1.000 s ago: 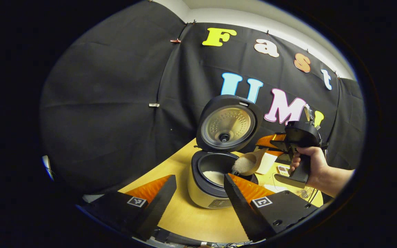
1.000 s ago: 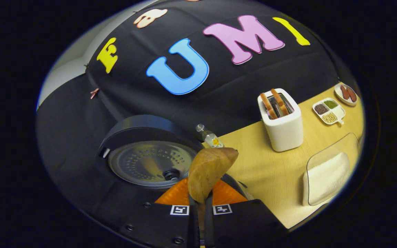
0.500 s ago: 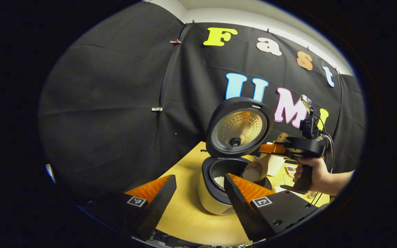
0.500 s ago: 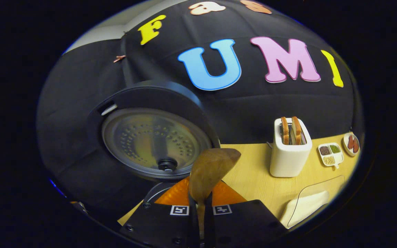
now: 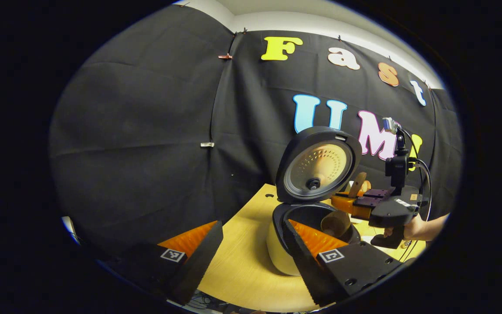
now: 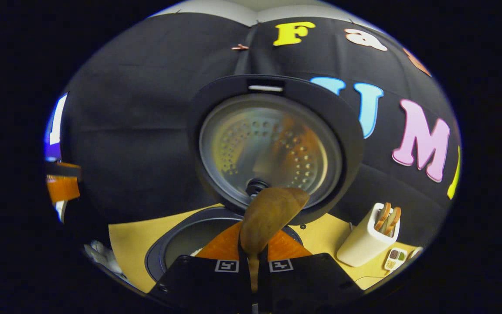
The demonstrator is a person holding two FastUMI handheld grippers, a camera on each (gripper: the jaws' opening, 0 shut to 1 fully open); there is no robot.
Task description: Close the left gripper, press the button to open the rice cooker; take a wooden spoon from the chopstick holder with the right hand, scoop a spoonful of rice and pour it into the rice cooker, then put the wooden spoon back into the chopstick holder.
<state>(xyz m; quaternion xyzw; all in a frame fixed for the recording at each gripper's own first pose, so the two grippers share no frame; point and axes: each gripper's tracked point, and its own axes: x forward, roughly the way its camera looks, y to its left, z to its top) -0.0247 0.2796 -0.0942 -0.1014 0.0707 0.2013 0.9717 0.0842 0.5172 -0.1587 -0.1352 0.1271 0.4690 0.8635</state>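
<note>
My right gripper (image 6: 254, 257) has its fingers clamped on the spoon (image 6: 268, 218) handle; its long axis runs straight ahead, bowl out front over the cooker (image 6: 181, 237) pot, under the raised lid (image 6: 273, 144). My left gripper (image 5: 251, 244) idles with fingers apart over the desk (image 5: 242, 266). I judge the holder (image 6: 366, 240), ahead-right beyond the cooker, comes next, nearer my right.

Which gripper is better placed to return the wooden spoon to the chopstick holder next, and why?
The right gripper: its jaws already clamp the wooden spoon over the open rice cooker. The left gripper hangs open, apart from it.
</note>
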